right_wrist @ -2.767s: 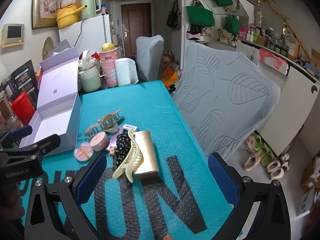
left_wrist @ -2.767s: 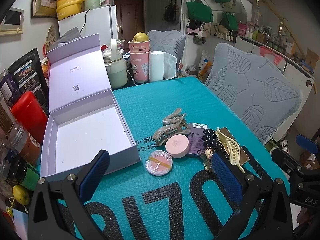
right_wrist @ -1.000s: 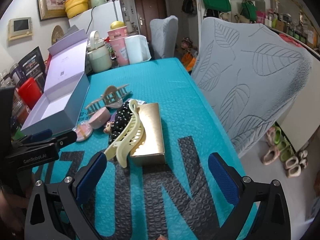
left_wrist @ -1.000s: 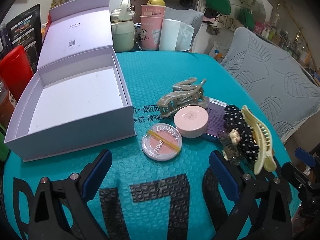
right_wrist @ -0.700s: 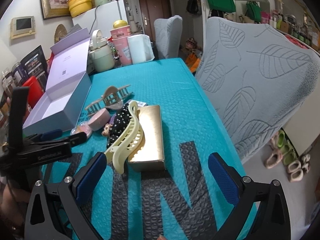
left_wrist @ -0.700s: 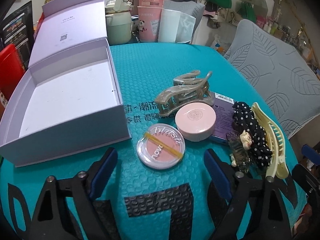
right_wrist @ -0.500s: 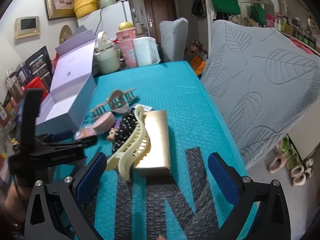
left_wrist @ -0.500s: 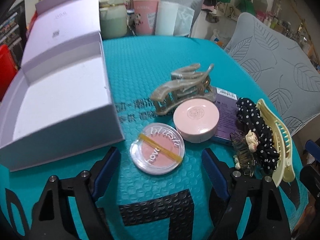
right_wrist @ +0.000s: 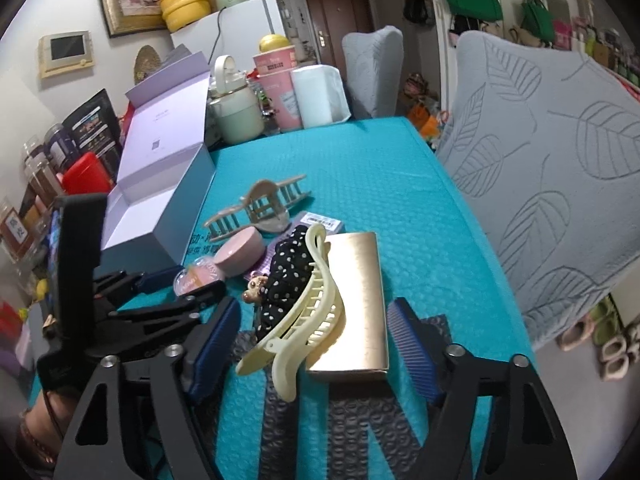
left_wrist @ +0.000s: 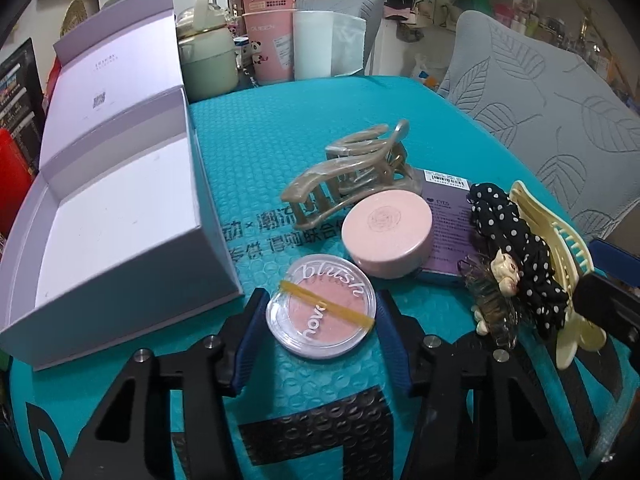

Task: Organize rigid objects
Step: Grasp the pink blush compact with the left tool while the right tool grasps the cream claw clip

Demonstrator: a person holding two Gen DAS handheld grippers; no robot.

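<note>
My left gripper (left_wrist: 320, 316) has its jaws closed in on a round clear blush compact (left_wrist: 320, 306) lying on the teal mat; the pads touch its two sides. Behind it lie a pink round compact (left_wrist: 387, 229), a beige claw clip (left_wrist: 348, 178), a purple eyeshadow box (left_wrist: 450, 220), a black polka-dot scrunchie (left_wrist: 516, 240) and a cream claw clip (left_wrist: 560, 256). An open lilac box (left_wrist: 116, 208) stands to the left. My right gripper (right_wrist: 316, 340) is open, straddling the cream claw clip (right_wrist: 304, 324) and a gold box (right_wrist: 354, 296).
A green kettle (left_wrist: 206, 52), pink cups (left_wrist: 270, 40) and a paper roll (left_wrist: 316, 44) stand at the table's far edge. Jars and a red container (right_wrist: 86, 174) line the left. A grey leaf-pattern chair (right_wrist: 560, 184) stands right of the table.
My left gripper came down and forward to the blush compact and closed its jaws on it. My right gripper advanced over the cream clip and gold box and narrowed a little.
</note>
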